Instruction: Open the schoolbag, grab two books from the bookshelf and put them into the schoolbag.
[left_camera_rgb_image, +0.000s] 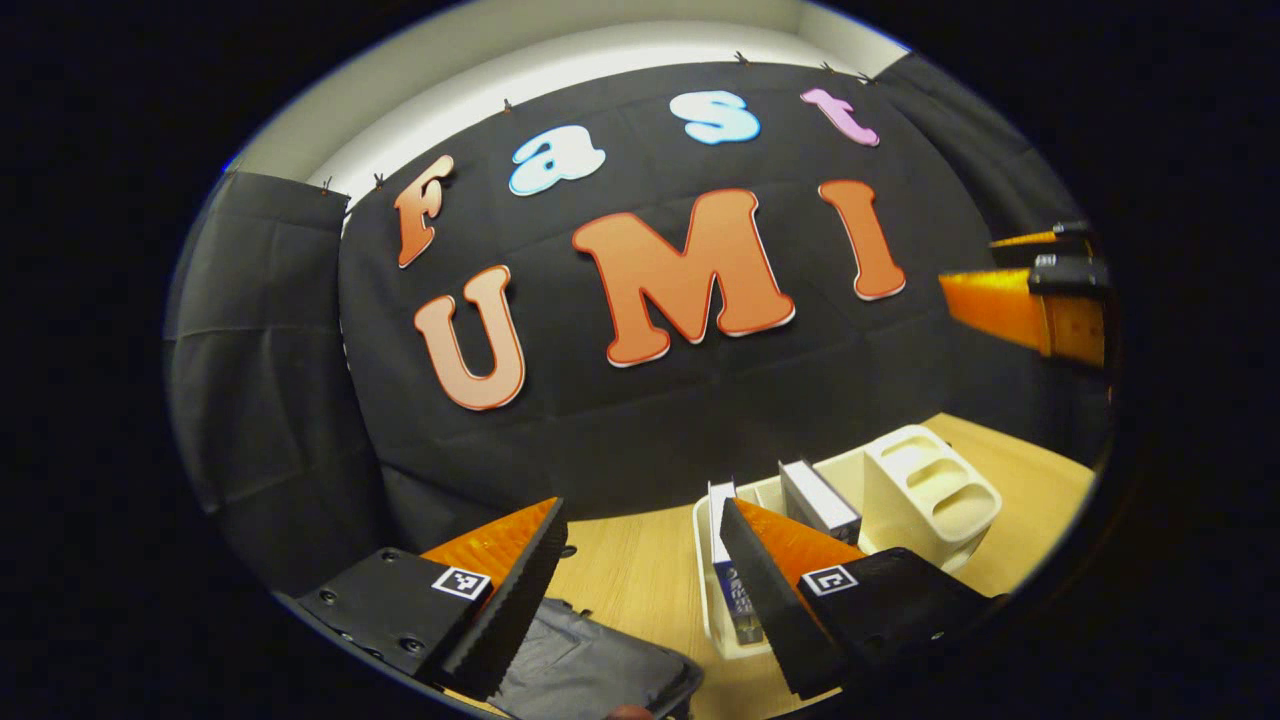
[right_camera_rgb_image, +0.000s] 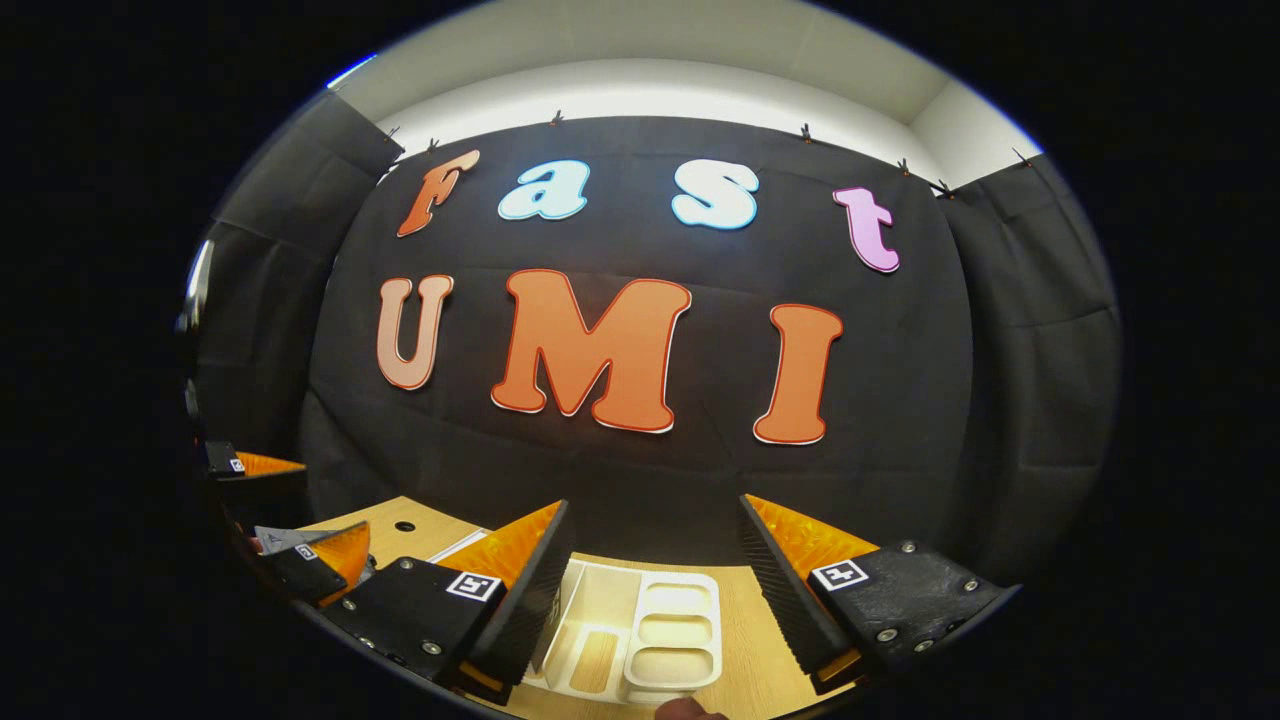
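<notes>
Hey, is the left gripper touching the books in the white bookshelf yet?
Apart. In the left gripper view, the left gripper is open and empty, raised in front of the books in the bookshelf.

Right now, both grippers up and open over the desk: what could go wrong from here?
1. The books stand leaning in the white bookshelf; a grab at one may tip its neighbour.
2. The left gripper hangs over the dark schoolbag, which looks closed, so its flap could snag.
3. The right gripper is above the bookshelf's compartments and could knock its rim coming down.
</notes>
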